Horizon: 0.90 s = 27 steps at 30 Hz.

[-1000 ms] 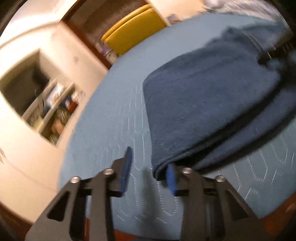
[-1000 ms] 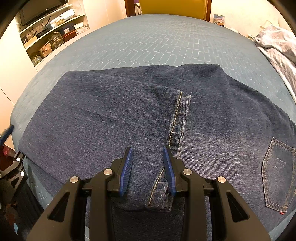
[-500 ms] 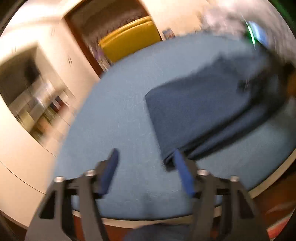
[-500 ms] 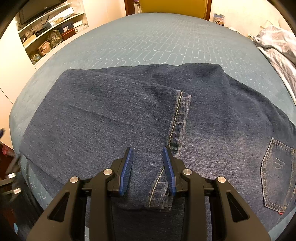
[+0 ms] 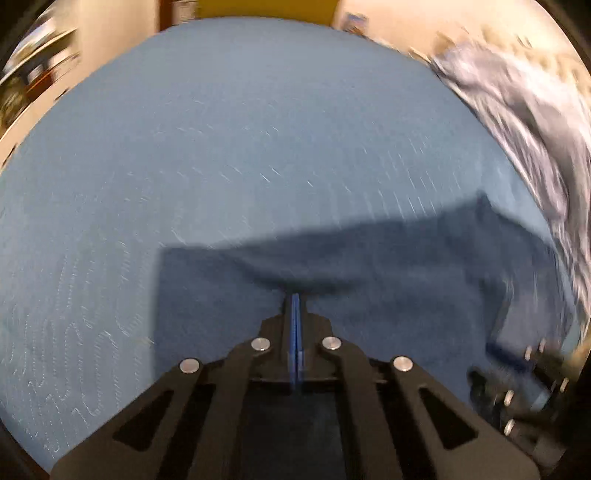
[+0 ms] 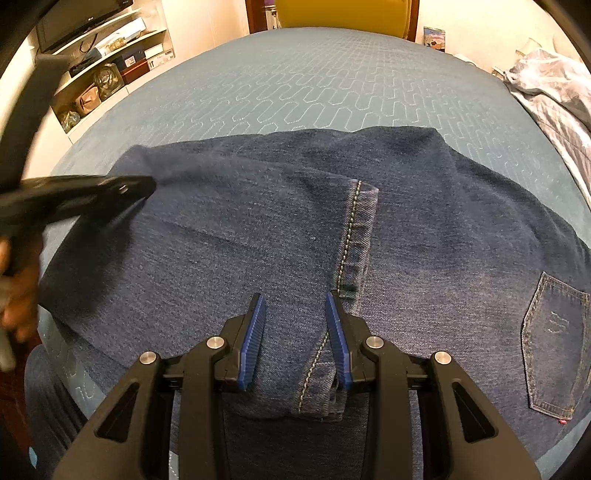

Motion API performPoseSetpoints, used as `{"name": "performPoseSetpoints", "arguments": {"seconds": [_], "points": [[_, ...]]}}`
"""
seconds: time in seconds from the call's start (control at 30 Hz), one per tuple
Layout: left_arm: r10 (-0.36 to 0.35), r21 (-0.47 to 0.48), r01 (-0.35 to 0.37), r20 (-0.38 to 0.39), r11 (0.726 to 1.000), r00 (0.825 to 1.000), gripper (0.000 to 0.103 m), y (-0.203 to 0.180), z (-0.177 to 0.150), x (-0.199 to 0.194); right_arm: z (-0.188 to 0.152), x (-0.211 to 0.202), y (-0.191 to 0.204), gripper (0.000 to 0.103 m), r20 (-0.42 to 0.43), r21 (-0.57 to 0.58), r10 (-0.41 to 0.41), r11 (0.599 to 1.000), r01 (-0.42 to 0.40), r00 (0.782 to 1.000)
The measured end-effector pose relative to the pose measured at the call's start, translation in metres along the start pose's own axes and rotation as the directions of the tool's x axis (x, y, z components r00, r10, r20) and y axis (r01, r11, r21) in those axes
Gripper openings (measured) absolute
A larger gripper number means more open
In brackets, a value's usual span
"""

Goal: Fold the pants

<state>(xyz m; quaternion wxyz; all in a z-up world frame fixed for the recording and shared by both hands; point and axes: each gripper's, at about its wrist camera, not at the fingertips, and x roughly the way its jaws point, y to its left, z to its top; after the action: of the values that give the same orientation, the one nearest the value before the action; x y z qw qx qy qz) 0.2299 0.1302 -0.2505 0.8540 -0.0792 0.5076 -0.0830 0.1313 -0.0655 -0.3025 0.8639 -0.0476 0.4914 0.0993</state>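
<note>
Dark blue jeans (image 6: 280, 229) lie folded on a blue quilted bed (image 6: 325, 81), hem seam and back pocket (image 6: 554, 347) showing. My right gripper (image 6: 295, 328) is open and low over the near edge of the jeans by the hem seam. My left gripper (image 5: 295, 306) is shut, its tip at a raised fold of the jeans (image 5: 369, 280); this view is blurred. In the right wrist view the left gripper (image 6: 140, 186) reaches in from the left, tip at the far left corner of the jeans.
Shelves with boxes and a TV (image 6: 103, 70) stand at the far left. A yellow headboard (image 6: 340, 14) is at the far end. A crumpled grey-striped cloth (image 6: 554, 96) lies at the bed's right edge. My right gripper shows blurred in the left wrist view (image 5: 517, 387).
My left gripper swung from the bed's left edge over onto the jeans and closed from open to shut. My right gripper and the jeans' near edge stayed put.
</note>
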Motion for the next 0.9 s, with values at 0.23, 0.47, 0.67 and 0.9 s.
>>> {"name": "performPoseSetpoints", "arguments": {"seconds": [0.23,0.47,0.67,0.9], "points": [[-0.04,-0.039,0.044,0.113,0.998,0.993,0.045,-0.002,-0.021,-0.036,0.001,-0.008,0.009,0.083,-0.004,-0.046,0.088,0.995,-0.088,0.996],[0.161,-0.314,-0.075,0.261,0.947,0.952,0.078,0.053,-0.087,-0.102,0.021,-0.046,0.013,0.097,0.196,0.047,-0.159,0.987,0.153,0.968],[0.249,-0.172,-0.206,0.288,0.963,0.925,0.083,0.043,-0.117,-0.118,0.042,-0.026,0.018,0.098,0.142,0.018,-0.076,0.997,0.074,0.987],[0.127,-0.137,-0.11,0.122,0.984,0.984,0.053,0.034,-0.137,-0.067,0.044,0.0,0.019,0.096,0.08,0.007,-0.187,0.982,0.187,0.979]]}}
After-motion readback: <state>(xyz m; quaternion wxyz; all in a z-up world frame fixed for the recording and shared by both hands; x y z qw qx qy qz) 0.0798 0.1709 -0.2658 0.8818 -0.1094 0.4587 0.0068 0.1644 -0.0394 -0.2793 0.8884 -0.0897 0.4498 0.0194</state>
